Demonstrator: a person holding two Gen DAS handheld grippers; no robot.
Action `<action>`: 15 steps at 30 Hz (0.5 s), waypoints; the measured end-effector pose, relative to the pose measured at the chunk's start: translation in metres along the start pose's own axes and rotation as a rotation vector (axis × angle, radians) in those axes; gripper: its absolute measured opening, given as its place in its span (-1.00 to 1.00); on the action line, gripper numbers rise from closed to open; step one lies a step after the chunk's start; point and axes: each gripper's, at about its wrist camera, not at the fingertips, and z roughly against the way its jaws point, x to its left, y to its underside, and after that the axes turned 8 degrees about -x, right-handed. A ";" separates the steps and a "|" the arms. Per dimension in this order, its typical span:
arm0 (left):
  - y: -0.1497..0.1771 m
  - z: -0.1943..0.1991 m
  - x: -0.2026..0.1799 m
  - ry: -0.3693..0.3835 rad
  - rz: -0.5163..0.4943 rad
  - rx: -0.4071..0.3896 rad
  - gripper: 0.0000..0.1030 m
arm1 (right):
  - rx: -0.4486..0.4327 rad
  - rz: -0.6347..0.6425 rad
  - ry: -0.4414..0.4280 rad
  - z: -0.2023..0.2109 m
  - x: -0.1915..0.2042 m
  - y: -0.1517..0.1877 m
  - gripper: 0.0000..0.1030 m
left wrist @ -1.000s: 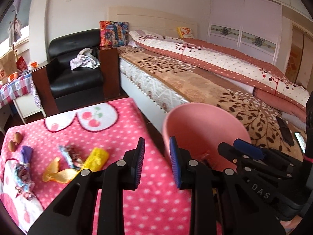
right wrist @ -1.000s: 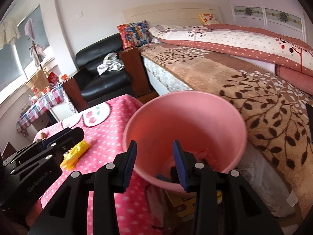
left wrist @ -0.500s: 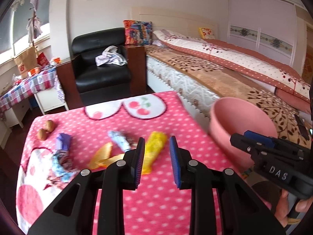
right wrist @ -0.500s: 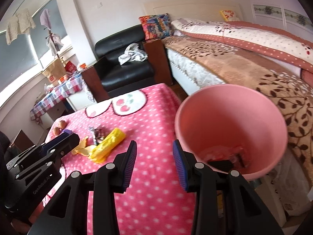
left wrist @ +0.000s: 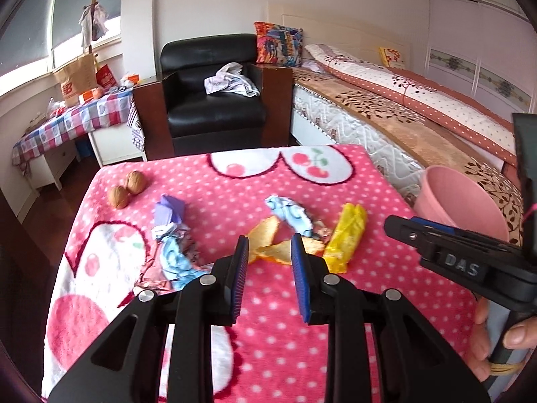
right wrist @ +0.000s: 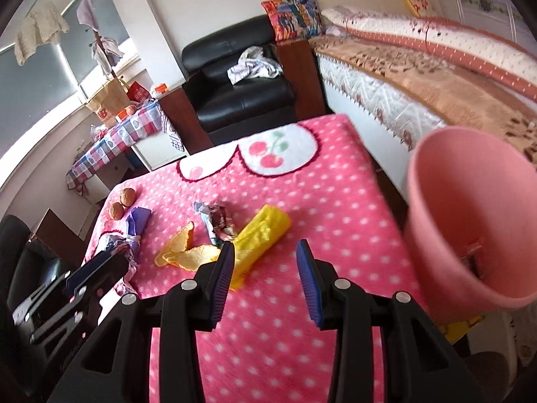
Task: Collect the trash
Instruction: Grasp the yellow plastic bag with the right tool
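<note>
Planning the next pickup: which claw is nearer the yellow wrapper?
Right, I'd judge. The right claw has its finger beside the yellow wrapper; the left claw sits further left, over the orange peel.

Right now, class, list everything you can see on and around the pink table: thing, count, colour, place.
walnuts: two, brown, far left of cloth
purple wrapper: one, left of centre
blue wrappers: two, centre and near left
peel: orange pieces, centre
yellow wrapper: one, right of peel
cloth: pink, dotted, covers table
bin: pink, right of table, trash inside
armchair: black, behind table
bed: right side
left tool: black, open, empty
right tool: black, open, empty
</note>
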 end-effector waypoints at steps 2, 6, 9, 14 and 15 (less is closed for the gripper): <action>0.001 -0.001 0.005 -0.001 0.009 0.005 -0.50 | 0.021 -0.023 0.010 -0.013 0.004 0.000 -0.17; 0.001 -0.003 0.011 0.006 0.015 0.004 -0.50 | 0.048 -0.051 0.031 -0.032 0.010 0.000 -0.14; 0.001 -0.004 0.016 0.008 0.023 0.002 -0.50 | 0.062 -0.061 0.042 -0.043 0.014 0.000 -0.12; 0.000 -0.006 0.024 0.005 0.041 0.004 -0.50 | 0.082 -0.054 0.059 -0.058 0.017 0.004 -0.13; 0.000 -0.006 0.025 0.005 0.043 0.004 -0.50 | 0.092 -0.051 0.062 -0.061 0.018 0.005 -0.17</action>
